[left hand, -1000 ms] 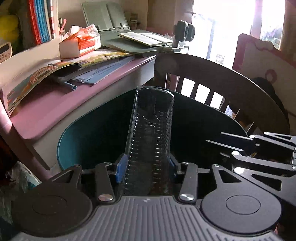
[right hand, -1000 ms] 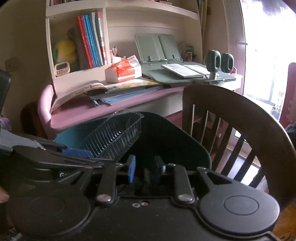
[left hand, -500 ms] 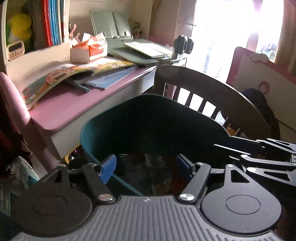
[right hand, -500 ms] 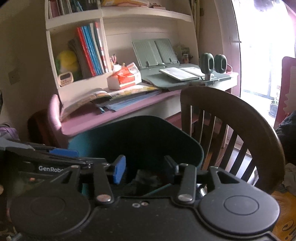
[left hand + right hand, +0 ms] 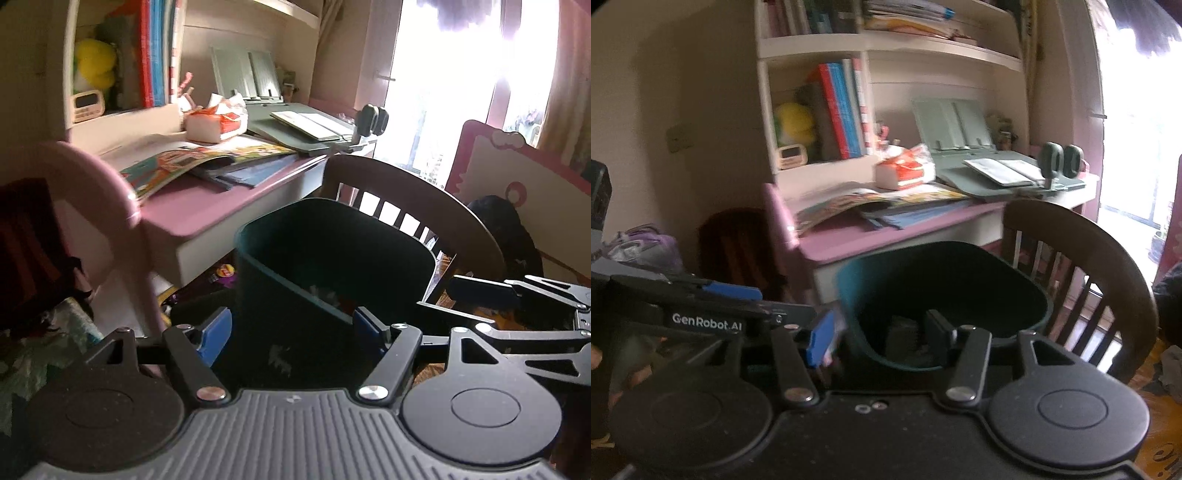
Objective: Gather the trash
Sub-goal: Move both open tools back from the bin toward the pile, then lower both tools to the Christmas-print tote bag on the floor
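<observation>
A dark teal trash bin (image 5: 332, 240) stands on the floor between the desk and a wooden chair. Pale scraps of trash (image 5: 325, 293) lie inside it. My left gripper (image 5: 291, 328) hangs back from the bin's near side, its jaws opening with nothing between the blue pads (image 5: 218, 334). The right gripper (image 5: 517, 295) shows at the right edge. In the right wrist view, the bin (image 5: 849, 284) sits just ahead, with dark trash (image 5: 905, 332) inside. My right gripper (image 5: 879, 330) hovers over the near rim, jaws opening and empty. The left gripper (image 5: 731, 291) is at the left.
A pink-topped desk (image 5: 207, 206) behind the bin carries open books and a tissue box (image 5: 218, 123). A wooden chair (image 5: 424, 192) stands close on the bin's right. A pink curved armrest (image 5: 92, 173) is near on the left. Shelves with books rise above the desk.
The left gripper let go of a clear plastic tray into the bin, and the right released its dark item. Both jaws widened, and both grippers drew back and up from the bin.
</observation>
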Demonstrator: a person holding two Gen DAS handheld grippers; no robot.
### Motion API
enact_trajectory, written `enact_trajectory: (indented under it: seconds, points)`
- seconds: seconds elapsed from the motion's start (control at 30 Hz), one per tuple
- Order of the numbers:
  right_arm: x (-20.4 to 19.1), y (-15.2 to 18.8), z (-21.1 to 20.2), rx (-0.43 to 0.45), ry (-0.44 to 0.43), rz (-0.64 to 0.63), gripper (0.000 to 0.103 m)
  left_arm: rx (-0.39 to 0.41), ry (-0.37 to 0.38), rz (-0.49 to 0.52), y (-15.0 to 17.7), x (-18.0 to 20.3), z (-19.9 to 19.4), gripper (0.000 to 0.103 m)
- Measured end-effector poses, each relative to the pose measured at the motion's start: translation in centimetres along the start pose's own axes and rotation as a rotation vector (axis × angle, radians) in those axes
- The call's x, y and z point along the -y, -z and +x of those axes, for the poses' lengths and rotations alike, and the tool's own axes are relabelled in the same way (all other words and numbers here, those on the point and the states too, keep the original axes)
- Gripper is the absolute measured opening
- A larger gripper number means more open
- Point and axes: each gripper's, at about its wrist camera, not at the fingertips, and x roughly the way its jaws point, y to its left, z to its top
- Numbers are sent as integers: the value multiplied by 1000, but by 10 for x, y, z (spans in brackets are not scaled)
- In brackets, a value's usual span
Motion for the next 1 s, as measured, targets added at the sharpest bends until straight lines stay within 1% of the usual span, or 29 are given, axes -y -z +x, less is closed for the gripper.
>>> enact_trajectory:
  seconds: [0.13, 0.23, 0.3, 0.4, 0.47, 0.57, 0.63, 0.67, 0.7, 0.73, 0.8, 0.9, 1.0]
  points:
    - [-34, 7, -4, -12, -58, -24, 55, 14, -16, -28, 20, -26, -30, 76]
    - [-60, 16, -2, -29, -98, -39, 55, 18, -26, -66, 37, -51, -48, 81]
    - [-75, 24, 2, -47, -118, -48, 55, 23, -44, -69, 51, -66, -57, 82]
    - [-97, 41, 16, -89, -154, -48, 56, 12, -62, -72, 77, -88, -66, 83]
    - [-110, 55, 29, -129, -176, -48, 56, -12, -77, -84, 97, -106, -67, 83]
    - [-127, 80, 53, -202, -197, -45, 56, -54, -95, -118, 124, -130, -61, 84]
    - [-137, 98, 70, -249, -195, -52, 56, -82, -85, -159, 143, -148, -55, 89]
    - [-141, 106, 78, -269, -194, -52, 56, -90, -83, -175, 152, -157, -51, 93]
    - [-145, 115, 87, -293, -196, -49, 56, -95, -87, -184, 160, -162, -48, 97]
    - [-148, 124, 94, -314, -198, -46, 56, -101, -97, -194, 168, -170, -43, 99]
    - [-153, 140, 111, -351, -193, -47, 56, -119, -114, -221, 186, -183, -32, 99]
    - [-158, 165, 136, -418, -196, -44, 56, -162, -114, -292, 212, -204, -12, 99]
    - [-160, 191, 169, -509, -190, -28, 56, -215, -116, -355, 246, -226, 14, 99]
